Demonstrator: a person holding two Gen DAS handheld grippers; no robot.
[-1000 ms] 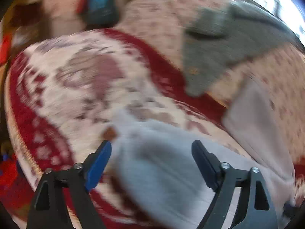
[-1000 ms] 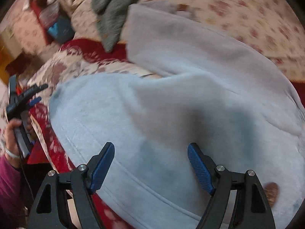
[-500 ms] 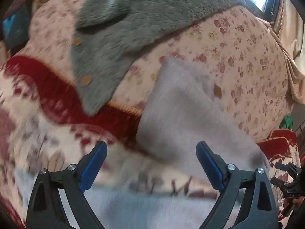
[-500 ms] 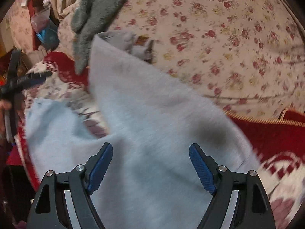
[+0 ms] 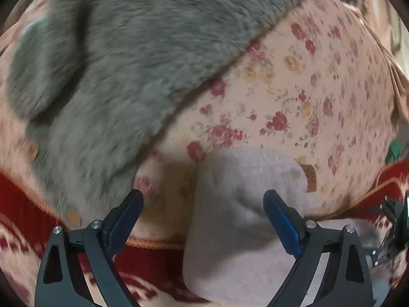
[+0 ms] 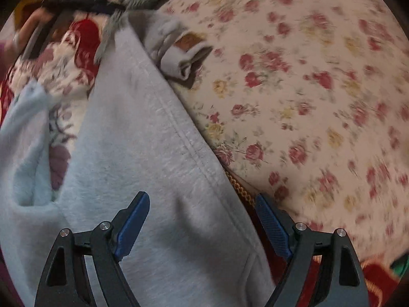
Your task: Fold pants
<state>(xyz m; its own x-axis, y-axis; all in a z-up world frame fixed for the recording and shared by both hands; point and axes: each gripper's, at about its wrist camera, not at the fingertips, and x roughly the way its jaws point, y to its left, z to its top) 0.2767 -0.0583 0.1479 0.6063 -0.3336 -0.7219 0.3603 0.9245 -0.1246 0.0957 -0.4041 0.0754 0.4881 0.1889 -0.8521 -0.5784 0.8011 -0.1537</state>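
Note:
Light grey fleece pants lie spread on a bed. In the left wrist view one leg end point(image 5: 245, 204) lies on the floral sheet, and my left gripper point(image 5: 203, 220) is open just above it, empty. In the right wrist view a long pant leg point(image 6: 143, 158) runs from the bottom up to its bunched cuff point(image 6: 173, 48). My right gripper point(image 6: 202, 220) is open over the leg's seamed right edge, holding nothing. The left gripper point(image 6: 74, 0) shows blurred at the top left of the right wrist view.
A fuzzy grey garment point(image 5: 122, 58) lies on the floral sheet point(image 5: 319, 97) beyond the pant leg. A red and cream patterned blanket point(image 5: 23, 204) covers the near side; it also shows in the right wrist view point(image 6: 74, 51).
Both grippers have swept from the pants' wide part toward the leg ends by the floral sheet. The left gripper now hovers over the cuff, near the grey garment. Both stayed open.

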